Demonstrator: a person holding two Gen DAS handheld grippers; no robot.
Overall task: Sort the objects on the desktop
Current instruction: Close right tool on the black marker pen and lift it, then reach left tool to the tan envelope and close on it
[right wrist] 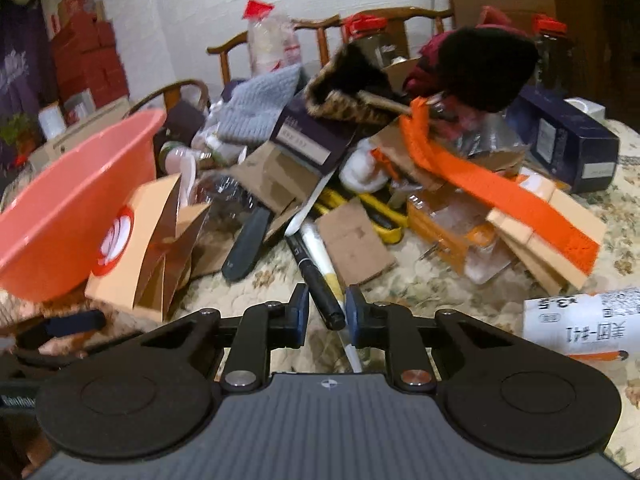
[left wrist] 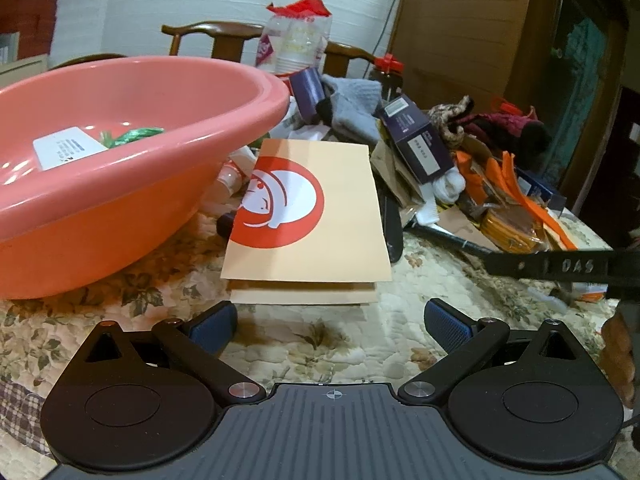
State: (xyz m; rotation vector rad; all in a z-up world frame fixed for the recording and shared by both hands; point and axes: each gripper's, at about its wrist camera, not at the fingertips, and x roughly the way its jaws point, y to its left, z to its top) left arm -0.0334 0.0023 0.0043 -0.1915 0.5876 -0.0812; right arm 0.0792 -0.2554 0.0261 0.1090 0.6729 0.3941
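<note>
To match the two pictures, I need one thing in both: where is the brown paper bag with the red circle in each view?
Left wrist view: the paper bag lies flat at centre, ahead of the open left gripper.
Right wrist view: the bag is at lower left, seen edge-on.
Shared landmark: the pink basin, beside the bag.

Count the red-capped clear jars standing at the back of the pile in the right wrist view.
2. One red-capped jar stands behind the leopard-print piece; the other red-capped jar stands right of the dark knit hat. More could be hidden behind the clutter.
</note>
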